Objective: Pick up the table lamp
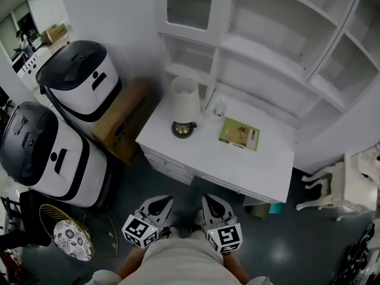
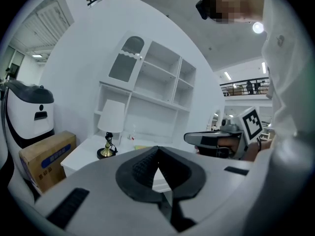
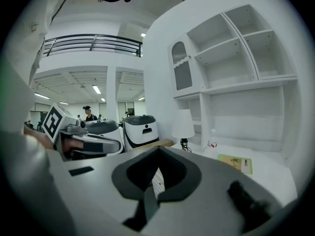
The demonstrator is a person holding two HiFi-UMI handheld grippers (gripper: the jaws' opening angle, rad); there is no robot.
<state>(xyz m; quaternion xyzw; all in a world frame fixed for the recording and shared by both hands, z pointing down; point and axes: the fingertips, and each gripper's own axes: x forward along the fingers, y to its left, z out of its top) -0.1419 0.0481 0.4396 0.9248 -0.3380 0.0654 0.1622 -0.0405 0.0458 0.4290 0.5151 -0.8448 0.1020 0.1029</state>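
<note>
The table lamp [image 1: 184, 103] has a white shade and a round brass base, and it stands upright at the back left of the white desk [image 1: 237, 165]. Both grippers hover low in front of the desk's near edge, well short of the lamp. My left gripper [image 1: 160, 202] and my right gripper [image 1: 212, 200] sit side by side, each shut with nothing between the jaws. The left gripper view shows the lamp [image 2: 111, 119] far ahead to the left of the shut gripper [image 2: 156, 149]. The right gripper view shows the lamp [image 3: 183, 125] beyond the closed gripper [image 3: 158, 150].
A green booklet [image 1: 239, 133] and a small bottle [image 1: 218, 107] lie on the desk right of the lamp. A white shelf unit [image 1: 279, 46] rises behind. Two white-and-black machines [image 1: 80, 79] and a cardboard box [image 1: 122, 120] stand left; a white chair [image 1: 341, 186] stands right.
</note>
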